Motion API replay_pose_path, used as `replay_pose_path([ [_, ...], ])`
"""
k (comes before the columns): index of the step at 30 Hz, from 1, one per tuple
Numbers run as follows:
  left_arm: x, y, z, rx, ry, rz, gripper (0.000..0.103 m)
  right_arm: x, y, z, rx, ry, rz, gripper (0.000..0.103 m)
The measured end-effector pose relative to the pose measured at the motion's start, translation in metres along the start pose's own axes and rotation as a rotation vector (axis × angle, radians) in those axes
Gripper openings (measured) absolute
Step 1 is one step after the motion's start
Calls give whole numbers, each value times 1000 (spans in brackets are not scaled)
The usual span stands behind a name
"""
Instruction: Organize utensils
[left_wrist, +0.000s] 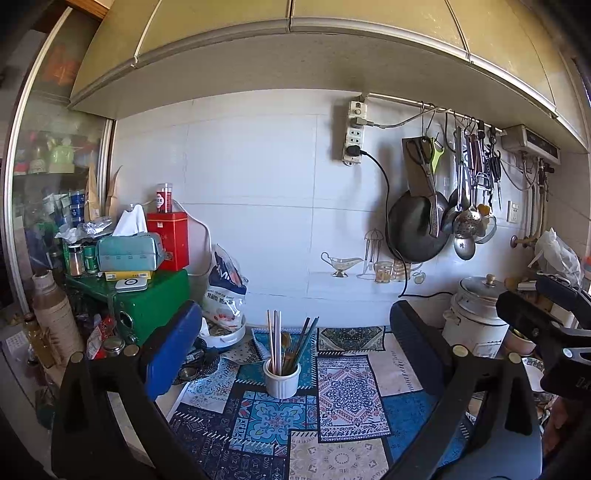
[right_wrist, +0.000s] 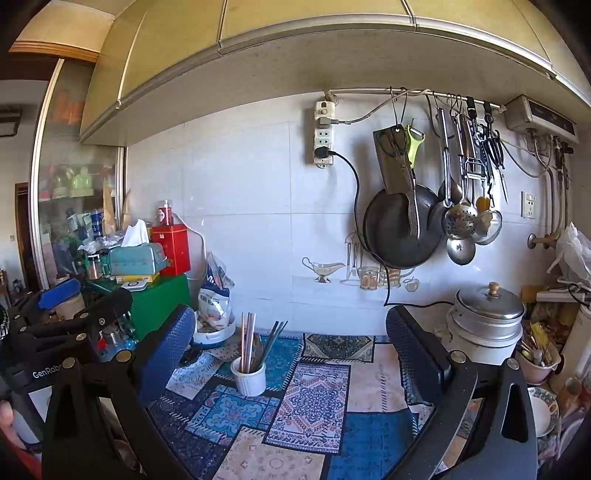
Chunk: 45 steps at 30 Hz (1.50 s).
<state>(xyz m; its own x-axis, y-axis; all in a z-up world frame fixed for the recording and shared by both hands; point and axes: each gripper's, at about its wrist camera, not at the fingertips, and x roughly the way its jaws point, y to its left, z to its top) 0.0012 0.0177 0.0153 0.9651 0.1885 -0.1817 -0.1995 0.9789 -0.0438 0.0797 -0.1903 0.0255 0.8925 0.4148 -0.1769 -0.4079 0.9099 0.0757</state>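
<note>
Patchwork mat (left_wrist: 343, 391) on counter, white cup (left_wrist: 282, 380) of chopsticks (left_wrist: 275, 339) – tiled wall (left_wrist: 251, 177), both tongs wide, empty

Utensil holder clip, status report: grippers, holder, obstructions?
Left gripper open, empty. Right gripper open, empty. White ribbed ceramic cup upright on patterned mat, chopsticks standing inside. Approach unobstructed.
</note>
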Motion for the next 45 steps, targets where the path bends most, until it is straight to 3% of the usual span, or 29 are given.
replay_pose_path([
  [45,16,1,-6,7,26,-8,102,12,2,-1,-15,36,8,103],
])
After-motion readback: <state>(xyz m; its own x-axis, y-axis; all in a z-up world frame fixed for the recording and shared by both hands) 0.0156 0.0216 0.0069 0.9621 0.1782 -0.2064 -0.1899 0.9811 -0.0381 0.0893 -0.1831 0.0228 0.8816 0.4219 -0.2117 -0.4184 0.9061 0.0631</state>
